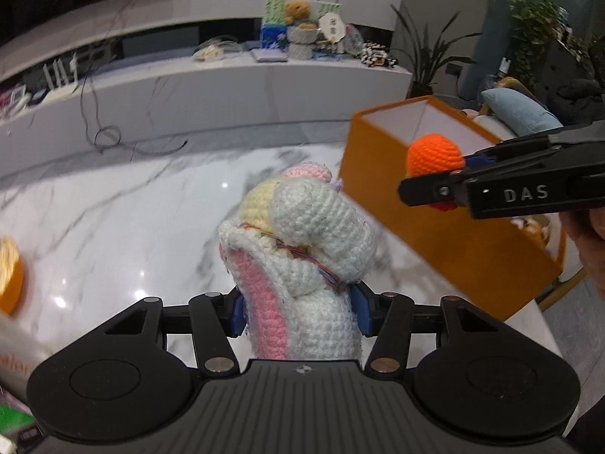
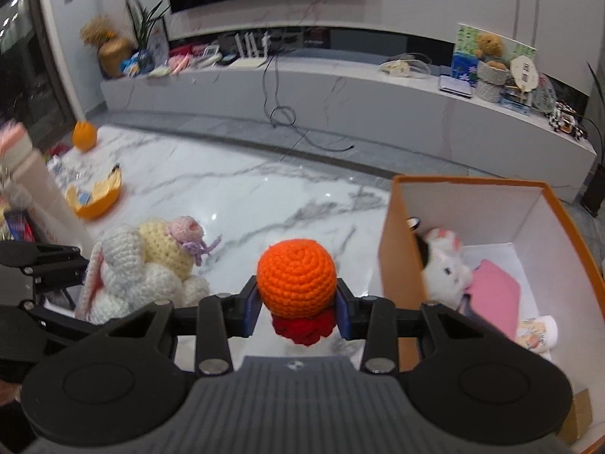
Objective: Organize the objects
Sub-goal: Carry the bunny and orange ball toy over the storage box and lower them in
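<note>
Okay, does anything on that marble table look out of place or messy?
Yes: at the table's far left edge, a torn-open orange shell lies tipped on its side with scraps in it, and a second orange piece sits apart behind it.

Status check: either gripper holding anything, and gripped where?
Left gripper clamps the crochet bunny at its lower body. Right gripper clamps the orange crochet toy near its red base.

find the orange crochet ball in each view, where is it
Left wrist: the orange crochet ball sits at right, above centre, clamped in the right gripper before the orange box.
Right wrist: centre, between that camera's own fingers.
Shared landmark: the orange box, right side in both.
</note>
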